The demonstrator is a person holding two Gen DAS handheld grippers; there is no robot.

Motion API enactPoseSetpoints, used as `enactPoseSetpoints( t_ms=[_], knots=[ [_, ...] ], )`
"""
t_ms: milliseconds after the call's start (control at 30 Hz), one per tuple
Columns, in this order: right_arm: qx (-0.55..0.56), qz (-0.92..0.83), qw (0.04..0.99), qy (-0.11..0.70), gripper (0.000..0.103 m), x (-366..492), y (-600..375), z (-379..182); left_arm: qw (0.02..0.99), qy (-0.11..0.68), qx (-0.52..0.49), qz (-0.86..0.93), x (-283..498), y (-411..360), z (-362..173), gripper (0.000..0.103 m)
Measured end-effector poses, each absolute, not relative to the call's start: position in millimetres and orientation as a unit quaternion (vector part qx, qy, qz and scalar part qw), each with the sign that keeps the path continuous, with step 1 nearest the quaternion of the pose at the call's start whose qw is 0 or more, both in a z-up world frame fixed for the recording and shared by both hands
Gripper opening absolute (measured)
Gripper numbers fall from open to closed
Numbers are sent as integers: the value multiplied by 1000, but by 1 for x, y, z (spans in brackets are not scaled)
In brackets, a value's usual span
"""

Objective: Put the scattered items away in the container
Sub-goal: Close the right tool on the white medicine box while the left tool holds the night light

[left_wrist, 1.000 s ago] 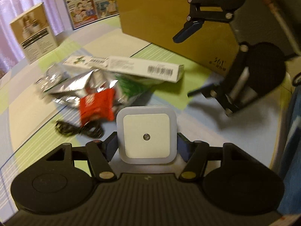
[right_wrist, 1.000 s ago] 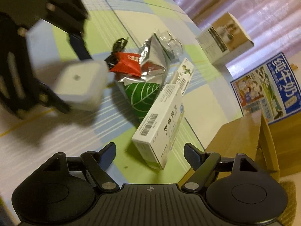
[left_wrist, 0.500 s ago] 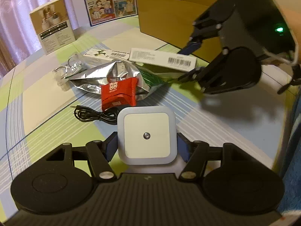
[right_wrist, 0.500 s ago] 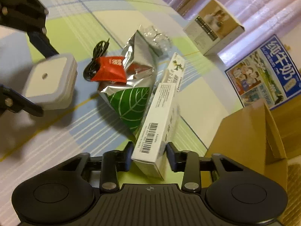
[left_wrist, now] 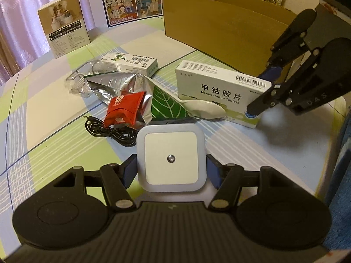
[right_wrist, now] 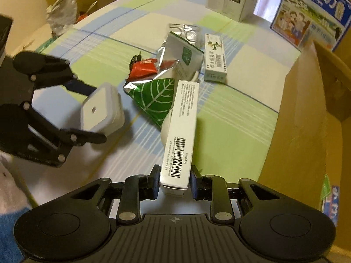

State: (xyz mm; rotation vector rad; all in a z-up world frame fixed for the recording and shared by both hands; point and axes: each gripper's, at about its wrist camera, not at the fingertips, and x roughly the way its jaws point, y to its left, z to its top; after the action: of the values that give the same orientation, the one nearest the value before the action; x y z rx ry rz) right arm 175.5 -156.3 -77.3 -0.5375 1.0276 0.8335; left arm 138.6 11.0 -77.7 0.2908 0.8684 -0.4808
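Pink curtains (left_wrist: 19, 11) behind checked tablecloth (left_wrist: 54, 153)

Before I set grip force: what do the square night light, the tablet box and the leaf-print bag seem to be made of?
Night light: smooth white plastic by its look, with rounded moulded edges. Tablet box: thin printed card with sharp folded edges and a barcode. Leaf-print bag: crinkled silver foil or metallised film, shiny and creased; which one cannot be told.

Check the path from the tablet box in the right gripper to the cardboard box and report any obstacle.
Nothing visible blocks it. The tablet box, held in the right gripper, has only bare tablecloth between it and the cardboard box on its right. The box wall itself must be cleared.
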Motion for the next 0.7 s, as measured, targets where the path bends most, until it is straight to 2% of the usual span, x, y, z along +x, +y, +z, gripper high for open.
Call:
enactPoseSetpoints(
  t_ms=[267, 433, 700],
  knots=[
    [-219, 374, 765, 477, 28, 190, -150, -84, 870, 418, 131, -227, 141, 11, -77, 62],
    [-213, 372, 766, 479, 34, 197, -142, -85, 867, 423, 134, -228, 141, 11, -82, 62],
    [-200, 367, 772, 479, 35, 204, -142, -81, 867, 427, 126, -224, 140, 13, -85, 61]
  ],
)
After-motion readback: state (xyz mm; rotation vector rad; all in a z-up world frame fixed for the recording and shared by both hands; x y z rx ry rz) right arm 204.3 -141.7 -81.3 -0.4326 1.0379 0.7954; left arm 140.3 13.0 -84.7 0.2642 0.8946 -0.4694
